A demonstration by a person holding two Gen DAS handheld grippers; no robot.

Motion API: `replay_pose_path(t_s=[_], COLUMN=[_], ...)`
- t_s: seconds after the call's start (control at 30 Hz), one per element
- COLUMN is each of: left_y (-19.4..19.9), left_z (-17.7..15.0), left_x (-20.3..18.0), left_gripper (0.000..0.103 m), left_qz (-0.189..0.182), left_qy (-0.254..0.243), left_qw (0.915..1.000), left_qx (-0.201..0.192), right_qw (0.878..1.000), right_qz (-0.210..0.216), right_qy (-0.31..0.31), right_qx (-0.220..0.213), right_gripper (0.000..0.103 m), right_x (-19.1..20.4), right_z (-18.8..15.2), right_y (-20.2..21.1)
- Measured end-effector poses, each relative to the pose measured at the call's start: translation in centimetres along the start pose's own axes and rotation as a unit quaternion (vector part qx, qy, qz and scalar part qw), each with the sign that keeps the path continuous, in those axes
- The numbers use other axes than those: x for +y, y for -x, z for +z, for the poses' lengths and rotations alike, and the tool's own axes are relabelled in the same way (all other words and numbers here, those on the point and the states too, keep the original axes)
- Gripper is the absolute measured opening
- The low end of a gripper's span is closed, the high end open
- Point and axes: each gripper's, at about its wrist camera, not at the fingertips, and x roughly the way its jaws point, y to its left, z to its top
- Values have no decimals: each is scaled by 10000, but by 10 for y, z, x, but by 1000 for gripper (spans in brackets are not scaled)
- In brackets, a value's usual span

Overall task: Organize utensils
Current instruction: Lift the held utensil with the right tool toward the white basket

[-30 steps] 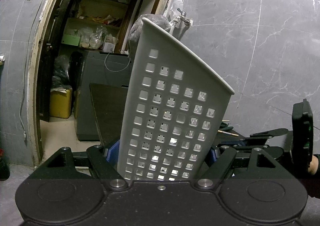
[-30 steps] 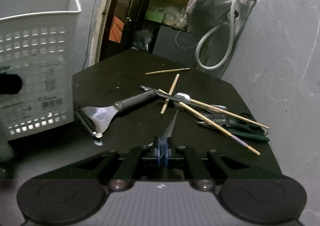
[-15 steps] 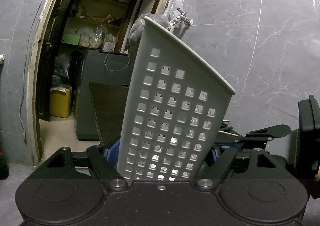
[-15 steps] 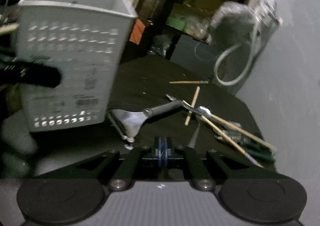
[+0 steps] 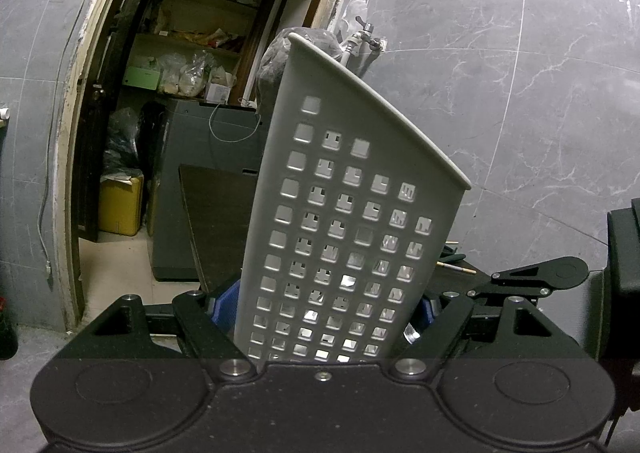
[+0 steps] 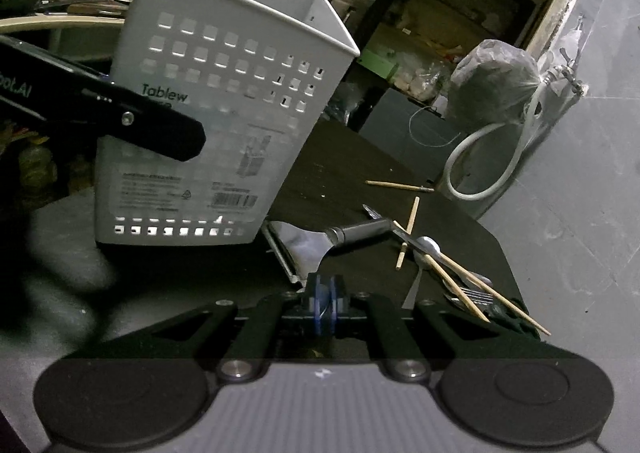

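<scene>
My left gripper point(image 5: 324, 305) is shut on a white perforated basket point(image 5: 352, 213), which leans to the right between its blue pads. In the right wrist view the same basket point(image 6: 224, 125) stands at the left of the black table point(image 6: 340, 169), with a left finger point(image 6: 160, 133) pressed on its side. My right gripper point(image 6: 326, 305) is shut and empty, low over the table just before a metal spatula point(image 6: 312, 245). To its right lie a spoon point(image 6: 428, 247), a fork point(image 6: 476, 295) and several wooden chopsticks point(image 6: 408, 229). Part of the right gripper's linkage point(image 5: 540, 275) shows beside the basket.
Behind the table a grey cabinet point(image 5: 208, 157) stands in an open doorway with cluttered shelves point(image 5: 188, 41). A tap with a white hose point(image 6: 480, 157) and a bagged bundle point(image 6: 492, 85) hang on the grey tiled wall. The table's right edge point(image 6: 508, 253) is close to the utensils.
The right gripper has moved left and rolled, so the basket now looms larger and nearer in its view. The left gripper and basket have stayed put.
</scene>
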Motion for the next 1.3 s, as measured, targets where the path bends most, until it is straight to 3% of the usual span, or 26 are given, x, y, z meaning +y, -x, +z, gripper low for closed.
replay_pose_path(t_s=[0.23, 0.3, 0.33, 0.37, 0.43, 0.53, 0.73, 0.8, 0.87, 1.1, 1.17, 1.3], left_y=[0, 0, 0, 0, -1, -2, -3, -3, -3, -3, -4, -4], left_z=[0, 0, 0, 0, -1, -1, 0, 0, 0, 0, 0, 1], left_x=[0, 0, 0, 0, 0, 0, 0, -1, -1, -2, -3, -3], left_gripper=[81, 81, 81, 81, 81, 81, 81, 81, 81, 81, 81, 81], left_qz=[2, 9, 4, 7, 13, 21, 38, 46, 45, 53, 50, 50], left_qy=[-1, 0, 1, 1, 2, -3, 9, 13, 15, 15, 26, 44], left_qw=[10000, 10000, 10000, 10000, 10000, 10000, 10000, 10000, 10000, 10000, 10000, 10000], left_qx=[1, 1, 1, 2, 4, 8, 10, 11, 10, 9, 8, 2], right_qw=[9947, 9888, 9845, 9790, 9672, 9542, 9560, 9597, 9654, 9713, 9794, 9872], right_qz=[358, 539, 644, 761, 988, 1295, 1934, 2010, 1982, 1828, 1565, 1273], right_qy=[-934, -1371, -1608, -1865, -2313, -2680, -2194, -1940, -1674, -1509, -1274, -943], right_qx=[246, 258, 276, 306, 350, 306, 235, 289, 253, 200, 124, 156], right_gripper=[7, 12, 21, 42, 57, 58, 58, 53, 36, 27, 11, 7], right_x=[-24, -35, -42, -50, -64, -79, -85, -83, -77, -63, -55, -43], right_z=[-10, -14, -16, -18, -24, -32, -27, -21, -18, -15, -12, -3], right_y=[-8, -8, -9, -10, -14, -18, -28, -32, -30, -20, -14, -3])
